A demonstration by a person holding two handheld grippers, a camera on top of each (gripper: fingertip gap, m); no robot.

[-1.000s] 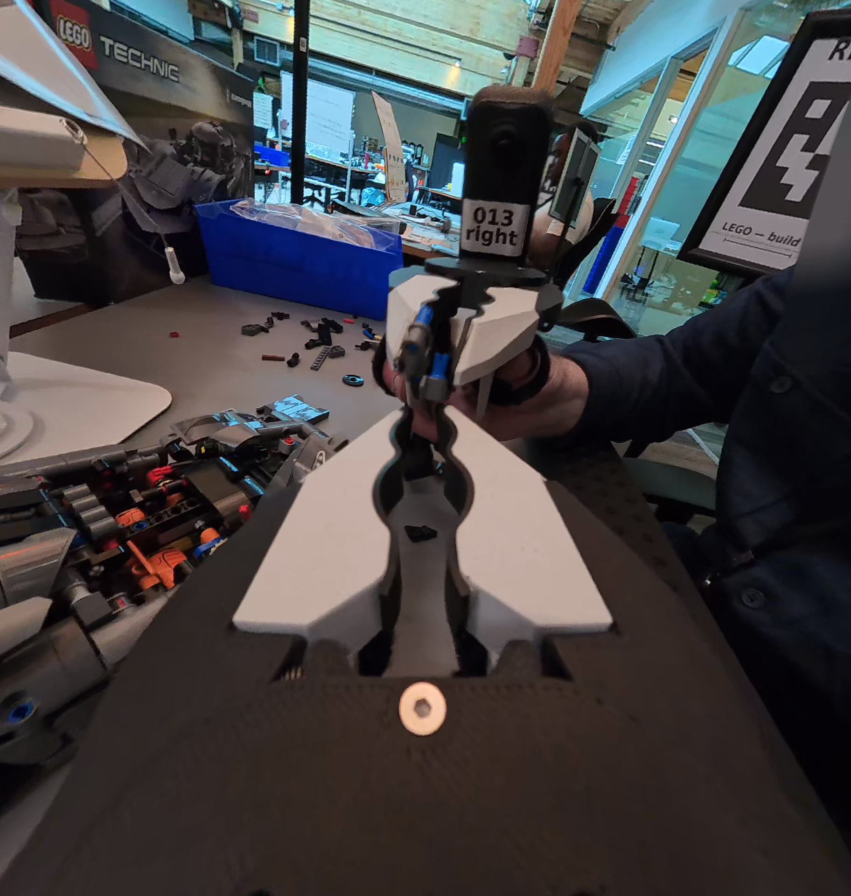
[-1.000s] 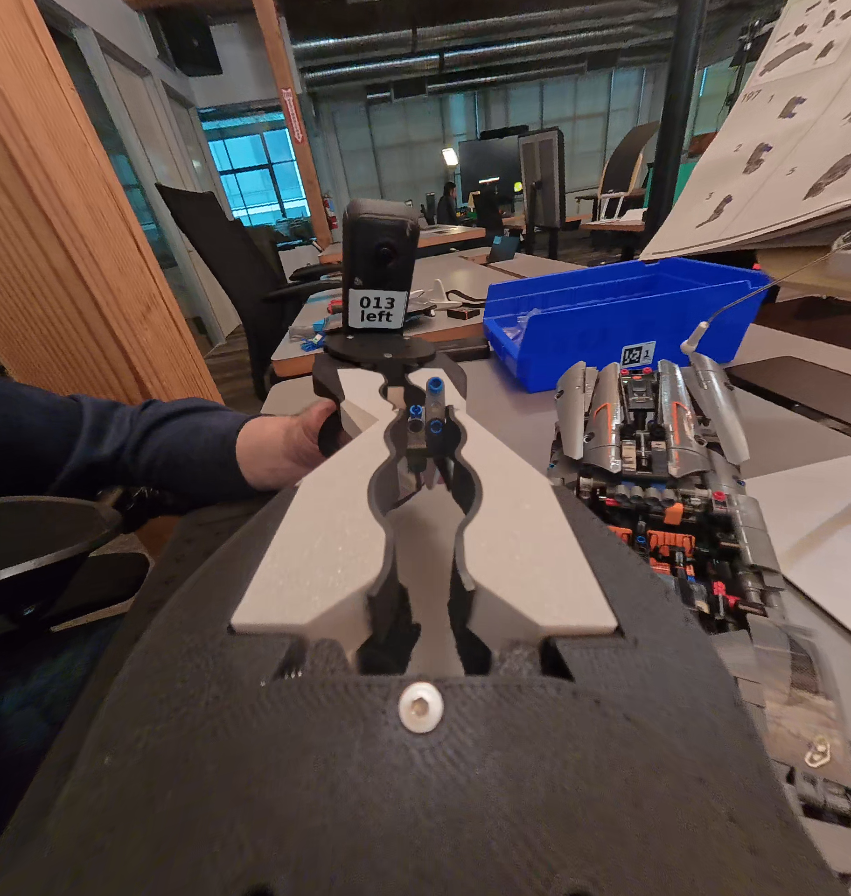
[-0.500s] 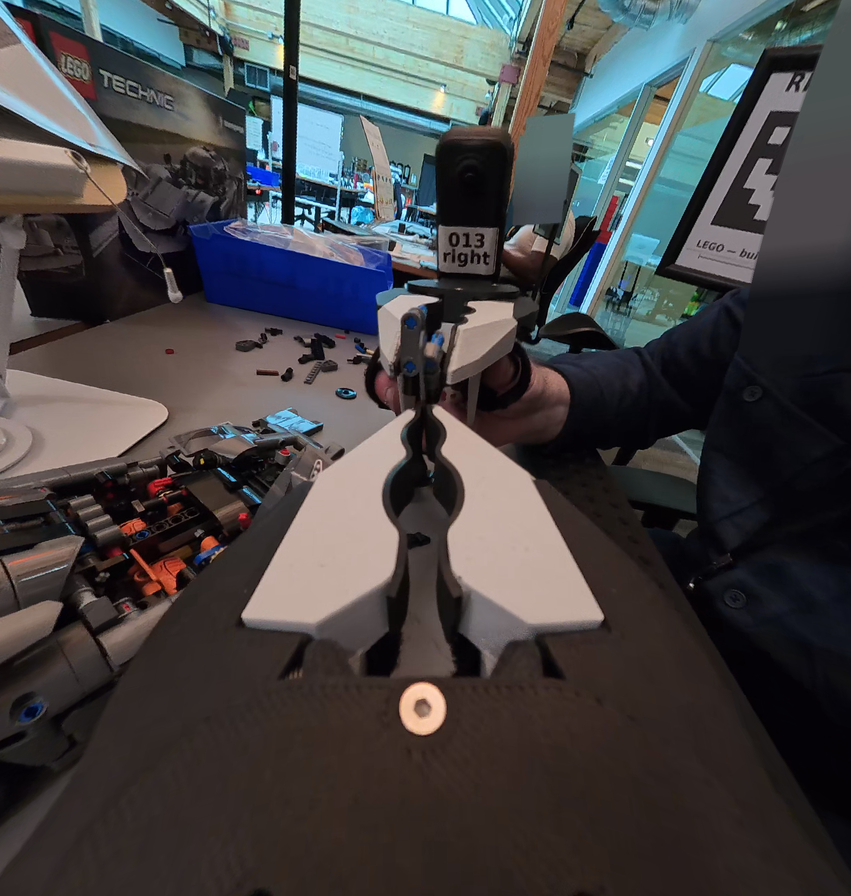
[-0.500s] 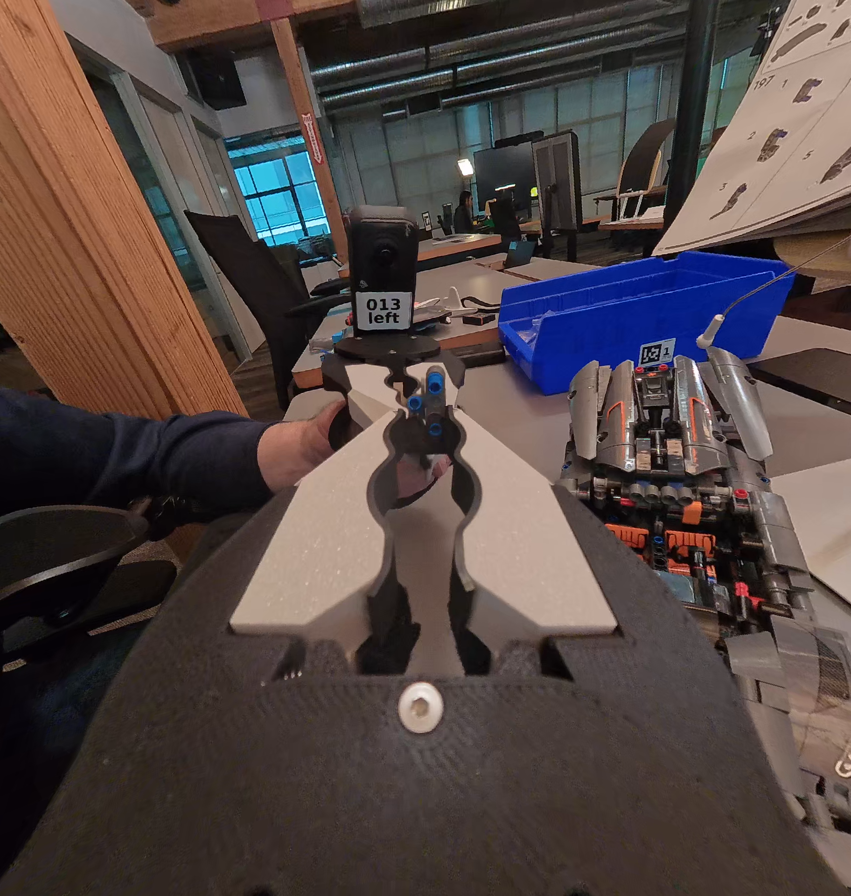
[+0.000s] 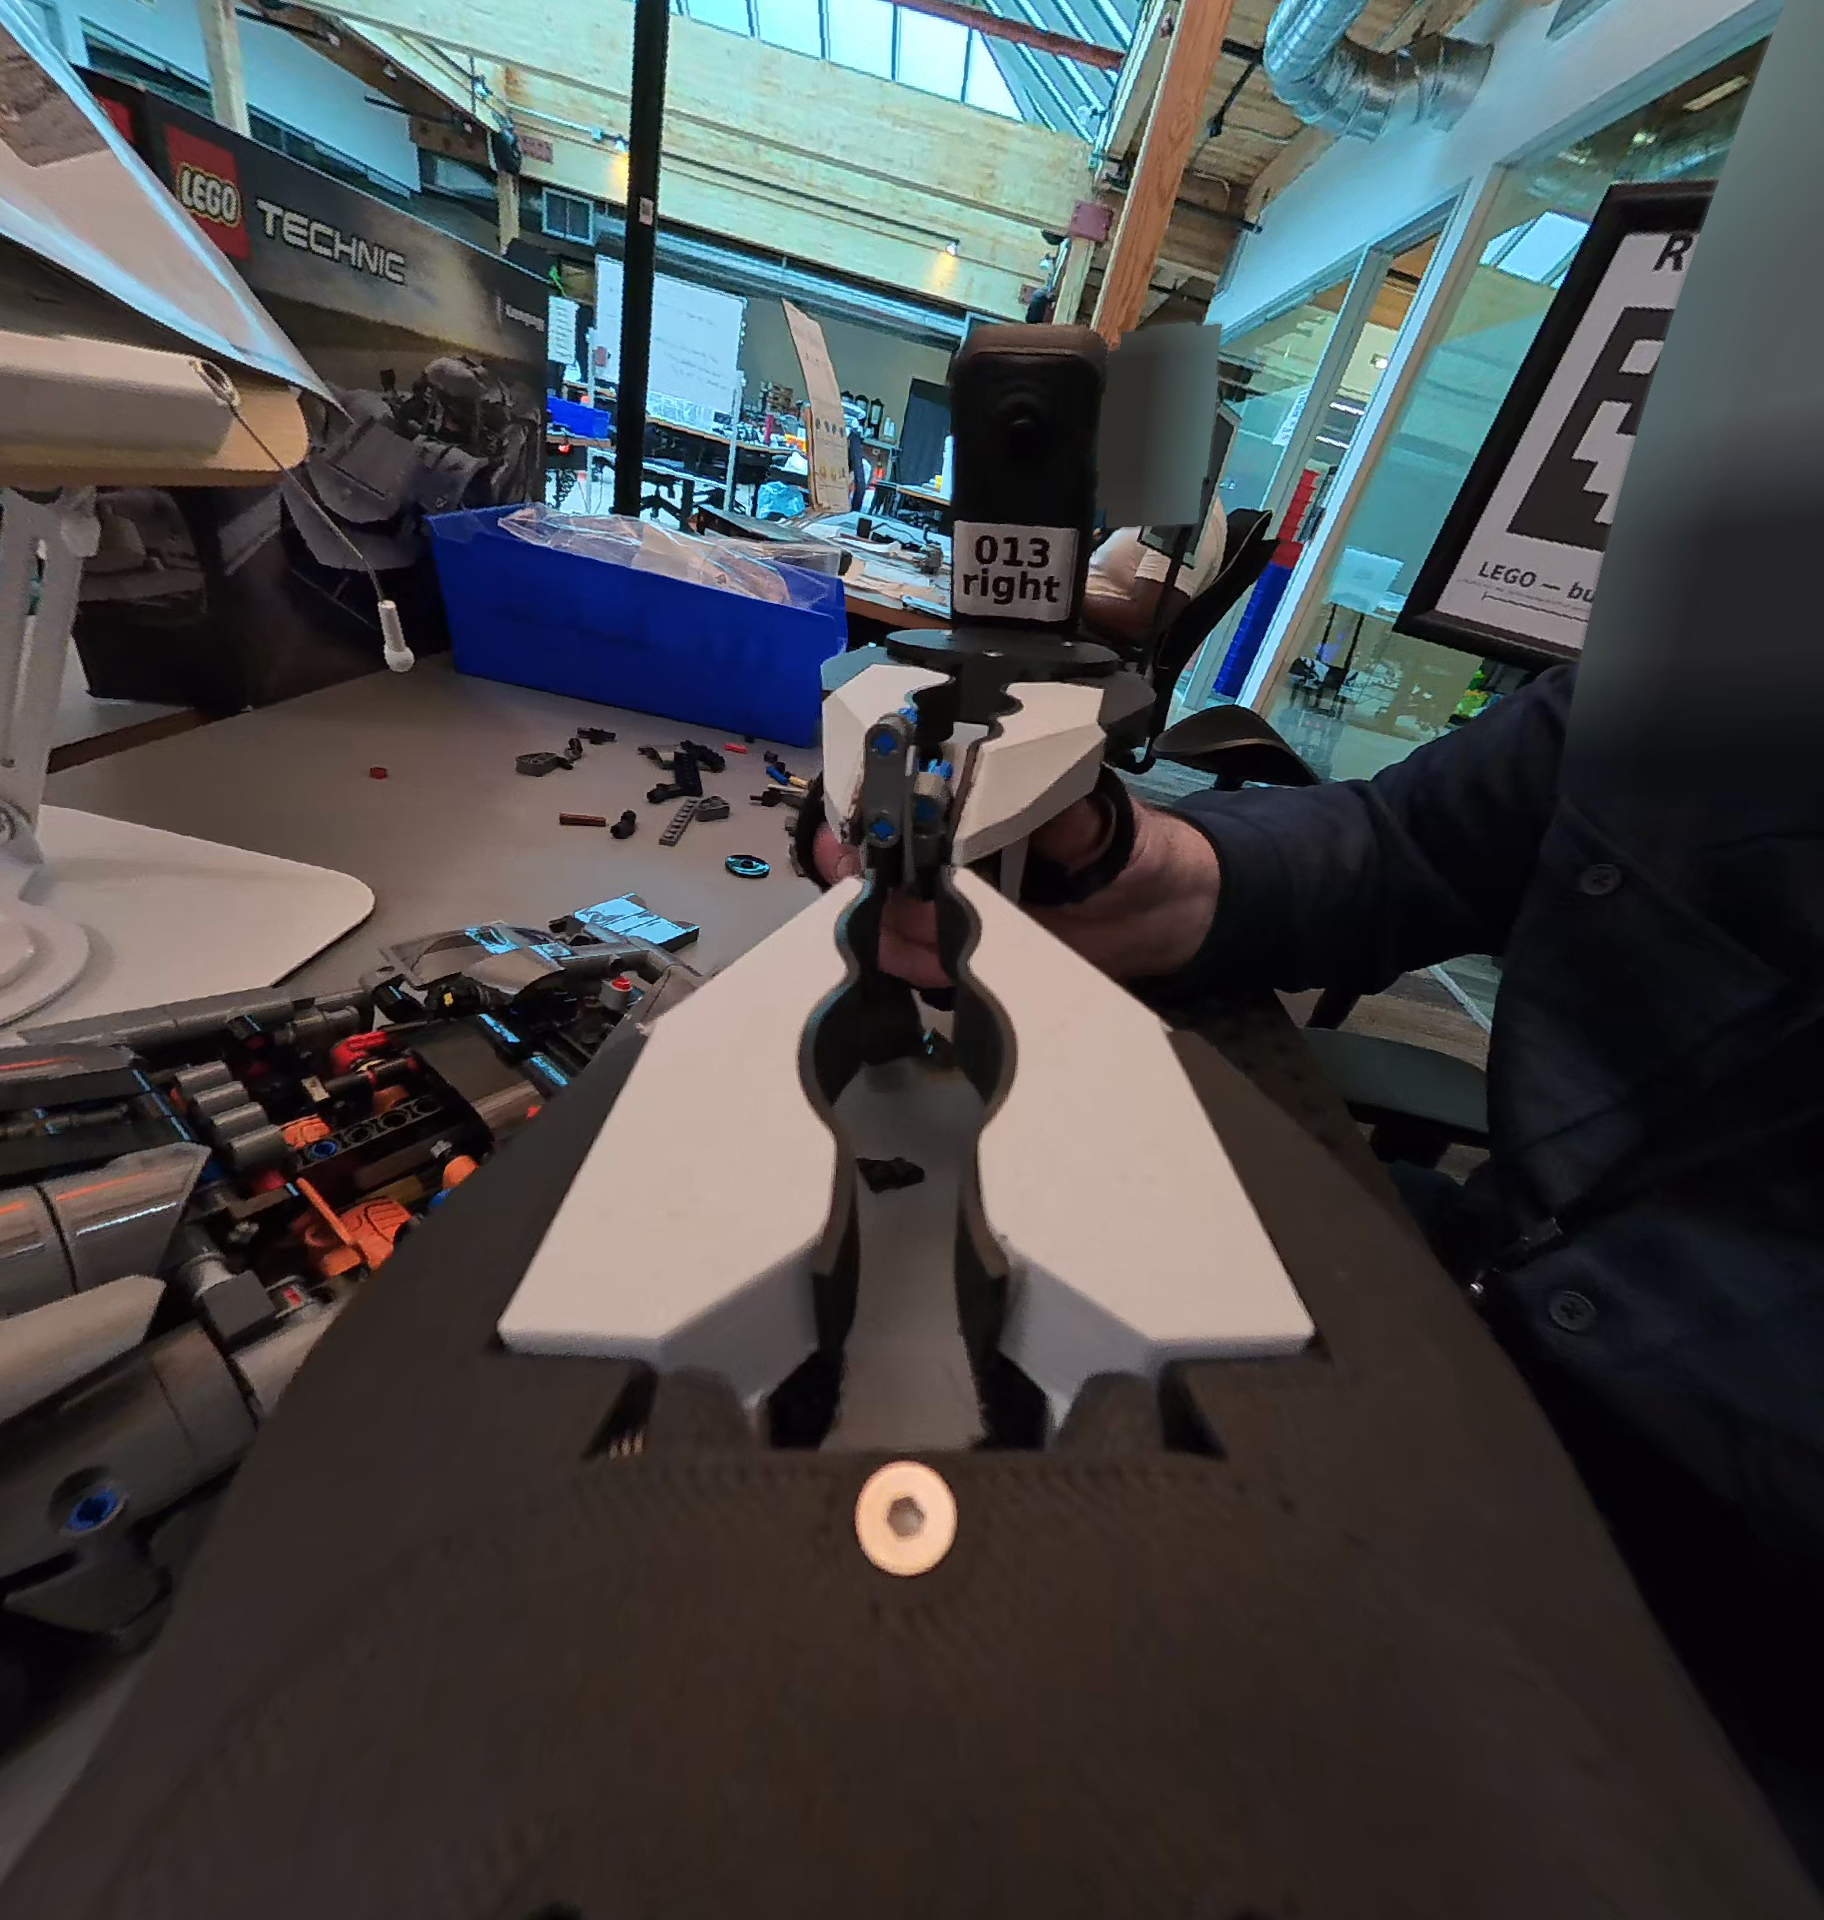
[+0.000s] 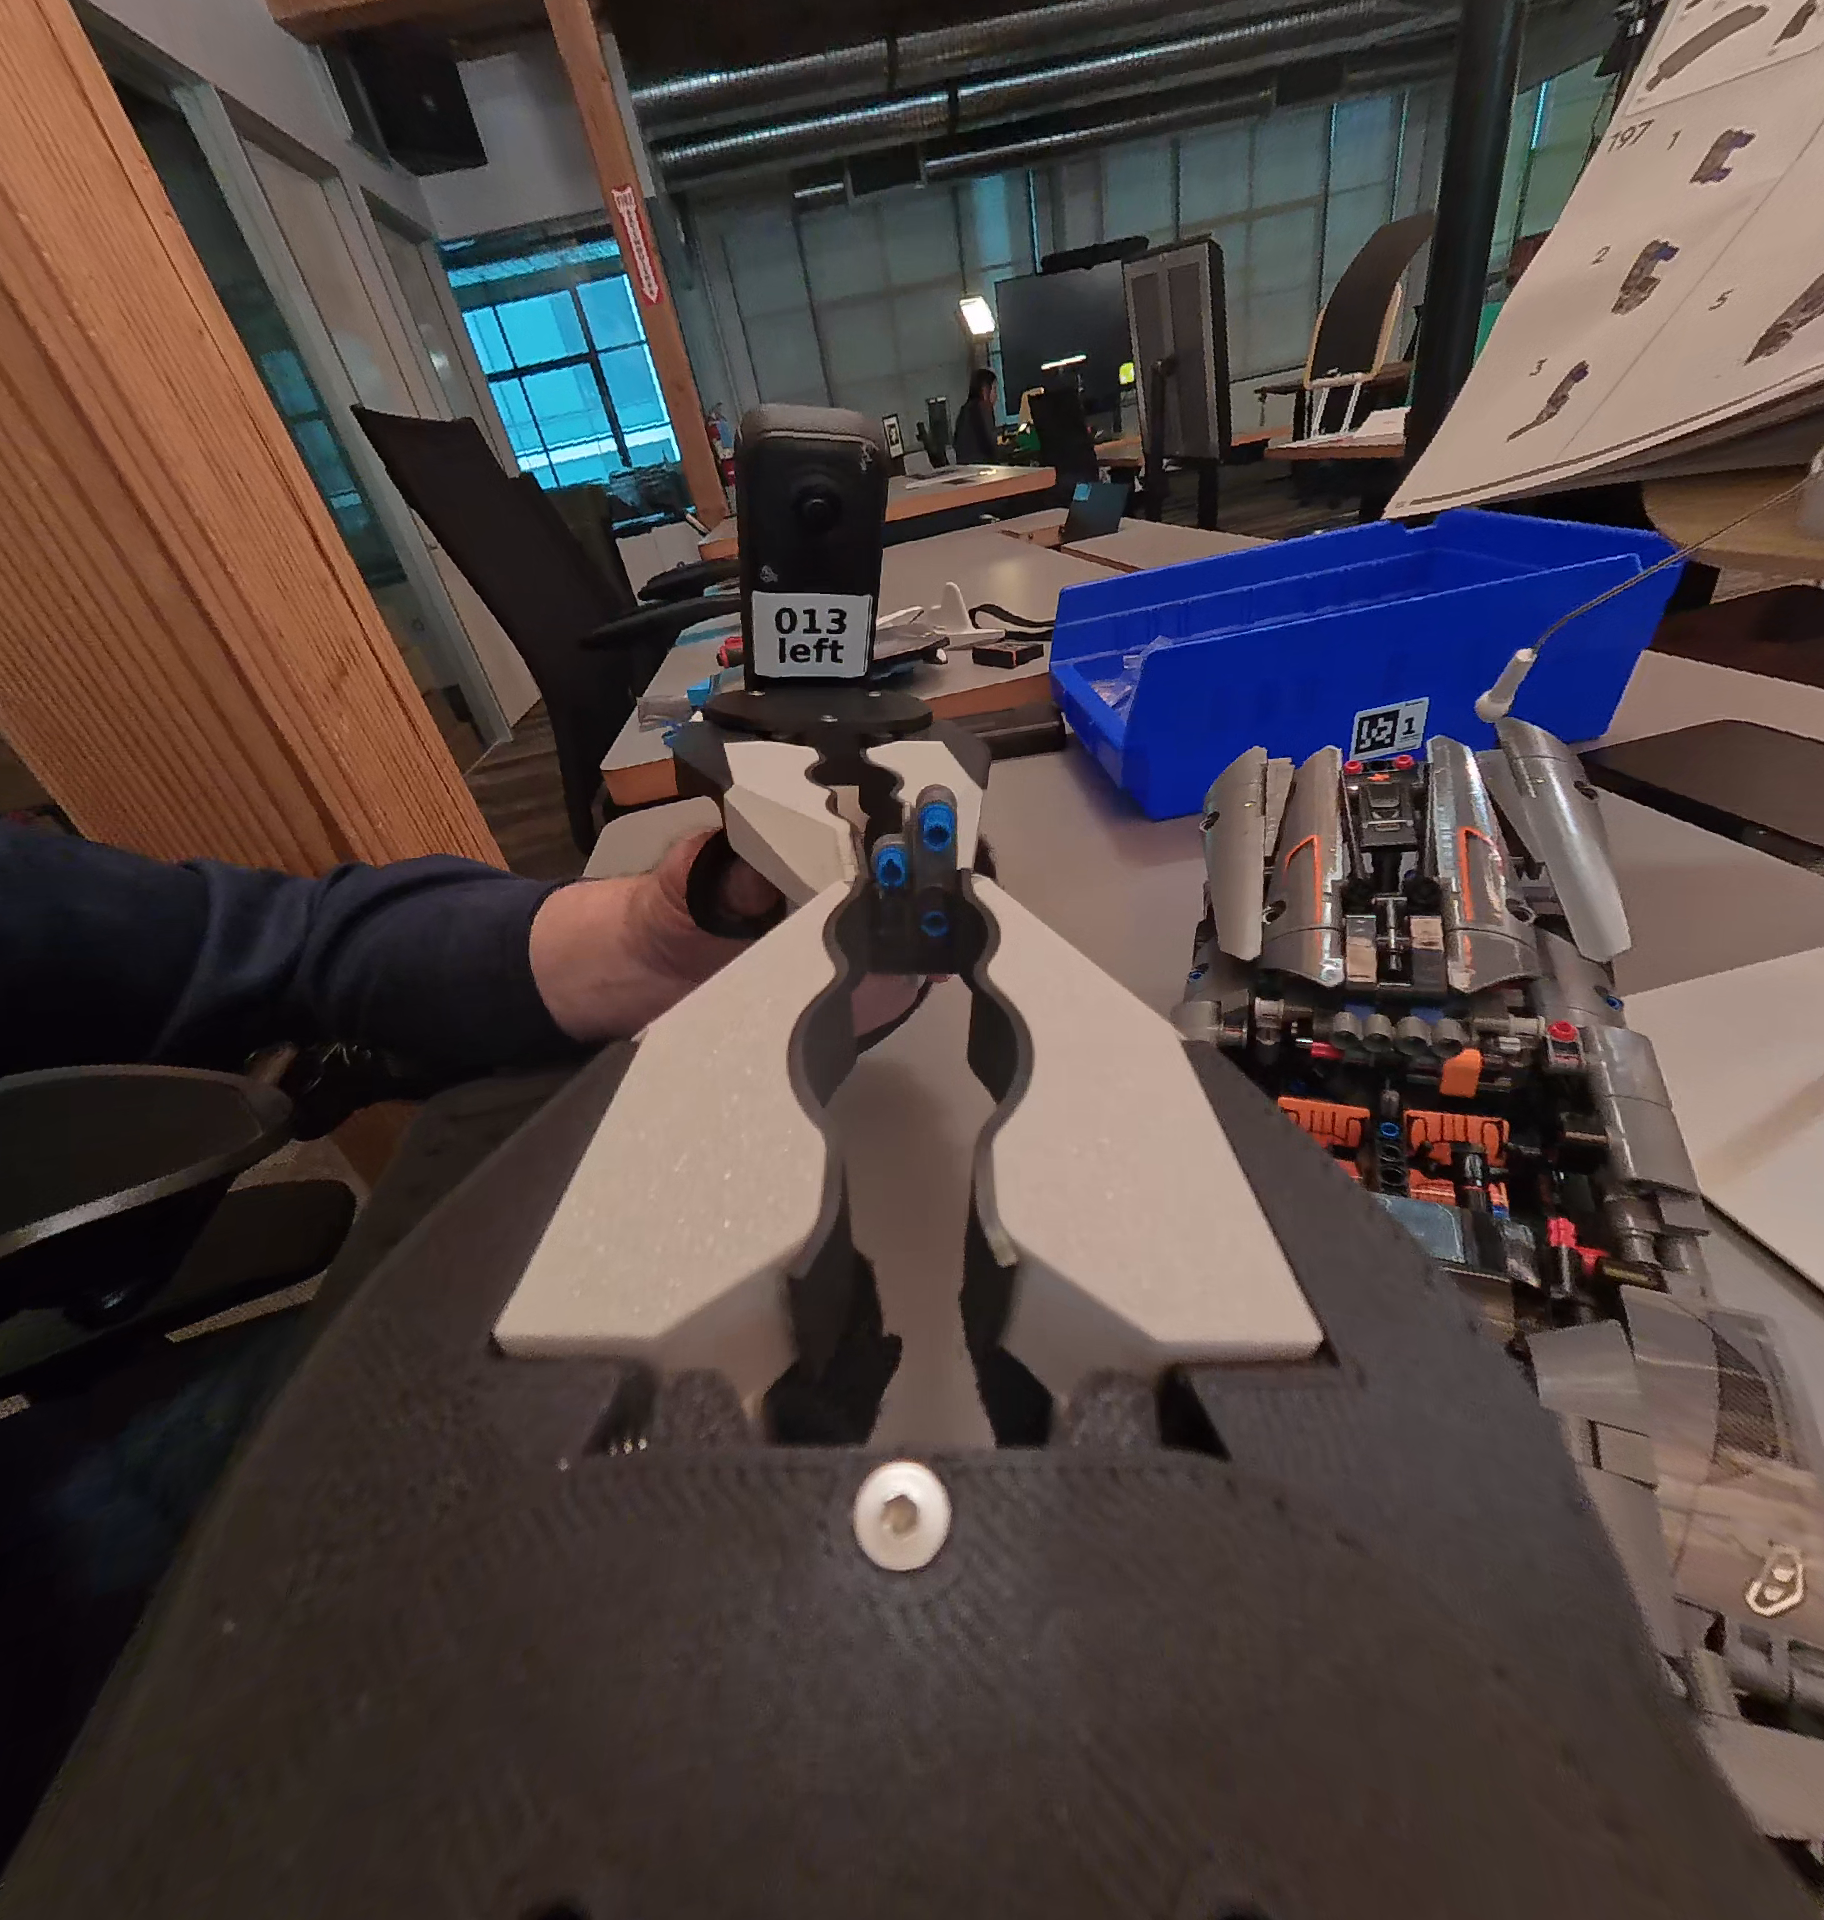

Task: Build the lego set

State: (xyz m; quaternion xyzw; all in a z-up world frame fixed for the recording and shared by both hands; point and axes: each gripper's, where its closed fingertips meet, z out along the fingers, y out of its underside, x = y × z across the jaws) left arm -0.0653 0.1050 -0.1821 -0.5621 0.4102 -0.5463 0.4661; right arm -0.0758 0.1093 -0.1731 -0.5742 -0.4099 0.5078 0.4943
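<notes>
- Left gripper (image 5: 903, 883): fingers drawn together at the tips, pinching the lower end of a small grey lego piece with blue pins (image 5: 900, 792), held above the table's near edge.
- Right gripper (image 6: 903, 914): faces the left one head-on; its tips close on the same piece (image 6: 910, 873) from the opposite side. Which gripper carries the load cannot be told.
- A hand (image 6: 648, 951) in a dark sleeve grips the left handle in the right wrist view; another hand (image 5: 1116, 914) grips the right handle in the left wrist view.
- Part-built lego vehicle (image 6: 1407, 935), grey with orange and black inner parts, lies on the table (image 5: 451, 831) just beside both grippers, on the right gripper's right-hand side. It is apart from the held piece.
- A small dark scrap (image 5: 890, 1174) lies low between the left gripper's fingers.
- Loose dark lego parts (image 5: 679, 790) are scattered farther out on the table, well apart from the grippers.
- White stand base (image 5: 160, 914) sits beyond the vehicle; the instruction sheets (image 6: 1697, 270) it carries overhang that side.
- Blue bin (image 5: 627, 634) stands at the far table edge and holds clear plastic bags (image 5: 669, 545).
- The person's torso closes off the side facing the vehicle; open table shows between vehicle and bin.
</notes>
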